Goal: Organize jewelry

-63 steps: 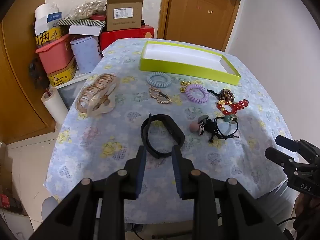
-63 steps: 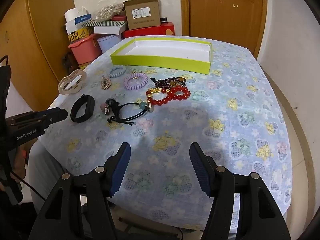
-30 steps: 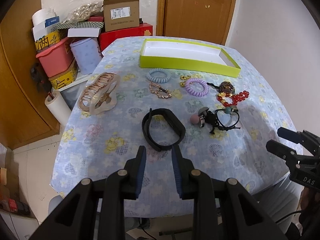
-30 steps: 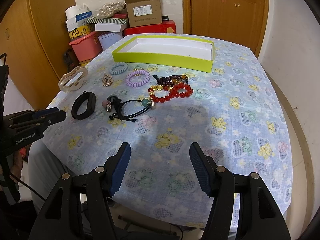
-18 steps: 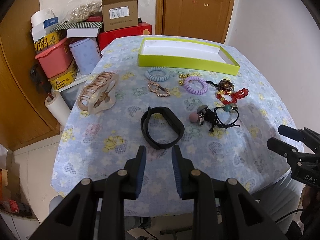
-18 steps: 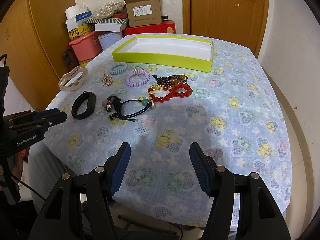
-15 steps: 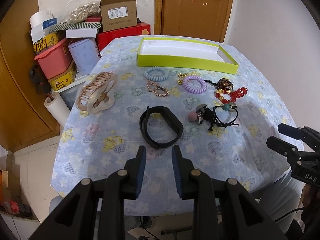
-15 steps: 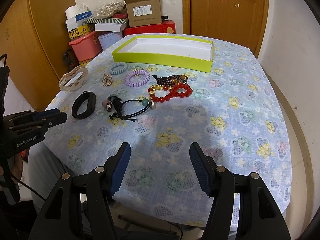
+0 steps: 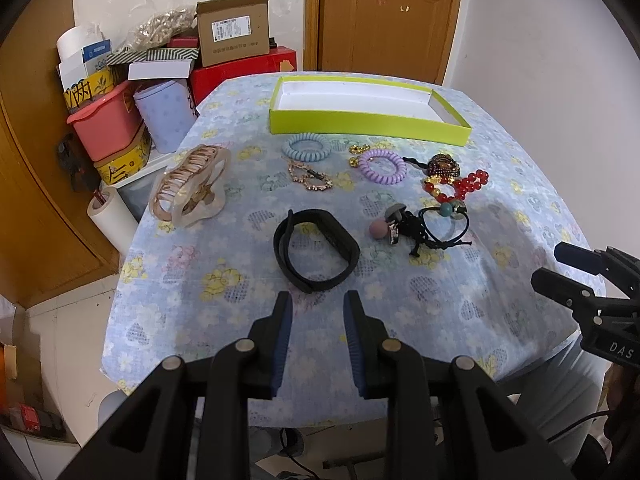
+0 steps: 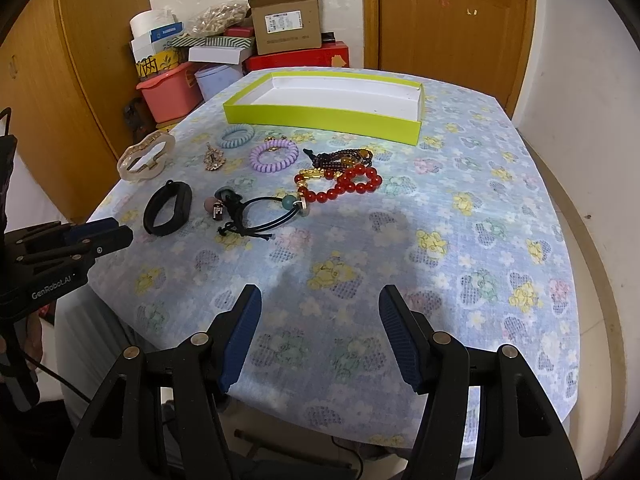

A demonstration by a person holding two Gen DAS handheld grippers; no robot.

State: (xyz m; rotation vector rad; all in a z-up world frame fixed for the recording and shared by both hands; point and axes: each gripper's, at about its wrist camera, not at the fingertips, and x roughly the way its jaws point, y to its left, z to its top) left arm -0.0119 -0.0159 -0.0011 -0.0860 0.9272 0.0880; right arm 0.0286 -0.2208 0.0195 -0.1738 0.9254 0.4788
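Sorting hasn't started, judging by the layout: the lime-green tray (image 9: 368, 122) at the far end of the table (image 10: 460, 216) holds nothing, and every piece lies loose on the cloth in front of it. Nearest the tray: blue coil hair tie (image 9: 306, 147), purple coil hair tie (image 9: 382, 166), gold rhinestone clip (image 9: 309, 174), small gold charm (image 9: 358, 151). To the right, dark beaded bracelet (image 10: 340, 158) touching the red bead bracelet (image 10: 344, 186). Closer in: black elastic with charms (image 9: 424, 228), black wristband (image 9: 316, 250), and the big beige claw clip (image 9: 190, 186) close to the table's left edge.

Left hand-held gripper (image 9: 316, 308) hovers just short of the wristband, jaws partly apart, nothing between them. Right hand-held gripper (image 10: 320, 300) is wide open, empty, over bare cloth at the near side.

All items left to move. Room: right half of the table is free, straight run to the tray. Left side is tight, with stacked boxes and bins (image 9: 120, 112) crowding that edge; the claw clip could get knocked off there. Near edge drops off right under both grippers.
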